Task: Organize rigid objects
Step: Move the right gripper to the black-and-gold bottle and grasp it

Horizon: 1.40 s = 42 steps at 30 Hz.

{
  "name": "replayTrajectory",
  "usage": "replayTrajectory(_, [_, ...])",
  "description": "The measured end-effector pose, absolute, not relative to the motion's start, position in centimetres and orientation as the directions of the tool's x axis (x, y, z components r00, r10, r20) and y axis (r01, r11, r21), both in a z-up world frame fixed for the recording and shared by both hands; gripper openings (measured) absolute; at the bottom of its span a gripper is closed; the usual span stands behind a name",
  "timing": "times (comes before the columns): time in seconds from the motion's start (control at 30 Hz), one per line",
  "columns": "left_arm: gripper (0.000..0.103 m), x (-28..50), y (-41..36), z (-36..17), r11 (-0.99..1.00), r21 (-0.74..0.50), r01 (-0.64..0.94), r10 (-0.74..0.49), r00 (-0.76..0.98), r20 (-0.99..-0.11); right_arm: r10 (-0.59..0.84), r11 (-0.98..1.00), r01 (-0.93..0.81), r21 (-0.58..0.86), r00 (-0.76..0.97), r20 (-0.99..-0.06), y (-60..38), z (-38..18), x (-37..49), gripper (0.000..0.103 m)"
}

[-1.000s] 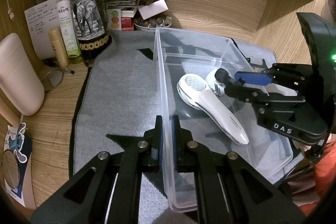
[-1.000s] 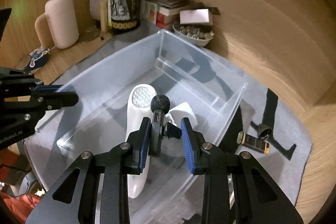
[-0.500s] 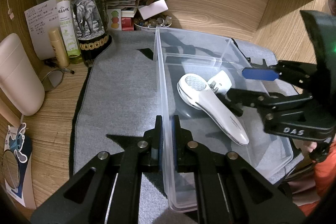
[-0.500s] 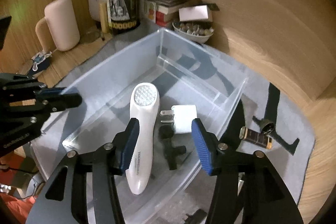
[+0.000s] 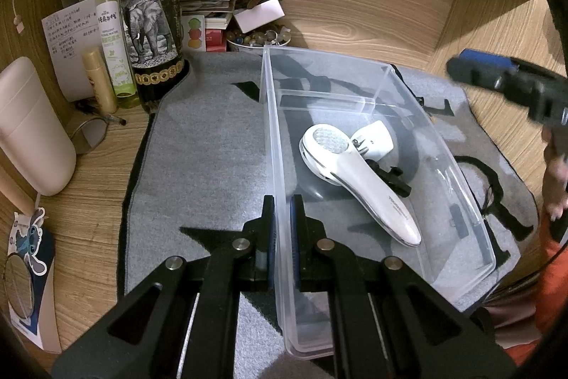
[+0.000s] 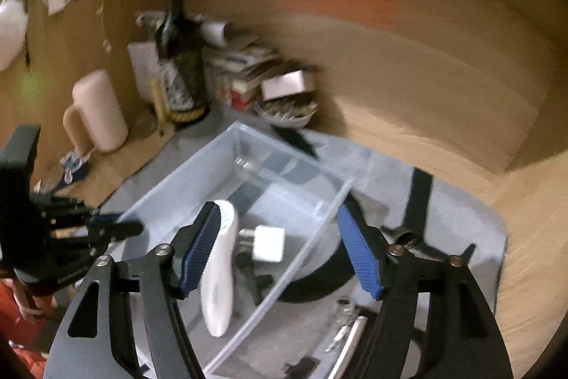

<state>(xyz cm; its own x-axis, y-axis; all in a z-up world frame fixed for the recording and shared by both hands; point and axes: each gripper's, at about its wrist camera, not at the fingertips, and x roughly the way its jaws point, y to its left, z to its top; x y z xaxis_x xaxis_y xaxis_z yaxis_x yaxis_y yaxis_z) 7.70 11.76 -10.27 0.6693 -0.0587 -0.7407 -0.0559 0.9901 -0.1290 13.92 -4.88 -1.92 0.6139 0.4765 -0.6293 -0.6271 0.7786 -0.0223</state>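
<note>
A clear plastic bin (image 5: pixel 440 144) (image 6: pixel 198 180) lies on the grey mat (image 5: pixel 209 137). Inside it lie a white handheld device (image 5: pixel 358 180) (image 6: pixel 220 279), a white plug adapter (image 5: pixel 374 139) (image 6: pixel 268 242) and a small black microphone (image 5: pixel 390 176) (image 6: pixel 252 276). My left gripper (image 5: pixel 281 222) is shut on the bin's left wall. My right gripper (image 6: pixel 280 251) is open and empty, raised above the bin; it shows blurred at the right edge of the left wrist view (image 5: pixel 504 80).
A wine bottle (image 5: pixel 152 13), a spray bottle (image 5: pixel 113 38), a beige container (image 5: pixel 28 123), a bowl of beads (image 5: pixel 257 36) and stacked papers stand along the back wall. A small dark item (image 6: pixel 406 238) and metal pieces (image 6: pixel 349 325) lie on the mat right of the bin.
My right gripper opened, dropped the black microphone into the bin, then rose and pulled back to the right. My left gripper stayed clamped on the bin wall.
</note>
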Motion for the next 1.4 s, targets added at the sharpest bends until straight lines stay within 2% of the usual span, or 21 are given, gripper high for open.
replayTrajectory(0.23, [0.007, 7.7, 11.8, -10.3, 0.990, -0.129, -0.056, -0.059, 0.669, -0.741, 0.409, 0.849, -0.528, -0.018, 0.678, -0.610, -8.1, -1.2, 16.2, 0.074])
replayTrajectory(0.6, [0.007, 7.7, 11.7, -10.3, 0.990, -0.127, -0.055, -0.058, 0.669, -0.741, 0.328, 0.892, -0.450, 0.045, 0.574, -0.750, -10.5, -7.6, 21.9, 0.074])
replayTrajectory(0.73, [0.007, 7.6, 11.9, -10.3, 0.991, -0.122, -0.054, -0.055, 0.668, -0.742, 0.289, 0.890, -0.456, 0.016, 0.535, -0.794, -10.2, -10.0, 22.7, 0.086])
replayTrajectory(1.03, [0.007, 7.5, 12.0, -10.3, 0.991, -0.120, -0.054, -0.053, 0.668, -0.742, 0.188, 0.899, -0.436, -0.041, 0.470, -0.863, -9.9, -14.3, 25.4, 0.087])
replayTrajectory(1.17, [0.007, 7.5, 11.9, -10.3, 0.991, -0.121, -0.054, -0.054, 0.667, -0.743, 0.247, 0.909, -0.415, 0.044, 0.450, -0.858, -11.1, -14.9, 26.2, 0.087])
replayTrajectory(1.4, [0.007, 7.7, 12.0, -10.5, 0.991, -0.121, -0.054, -0.055, 0.662, -0.747, 0.252, 0.909, -0.416, 0.033, 0.483, -0.839, -11.5, -14.6, 25.8, 0.080])
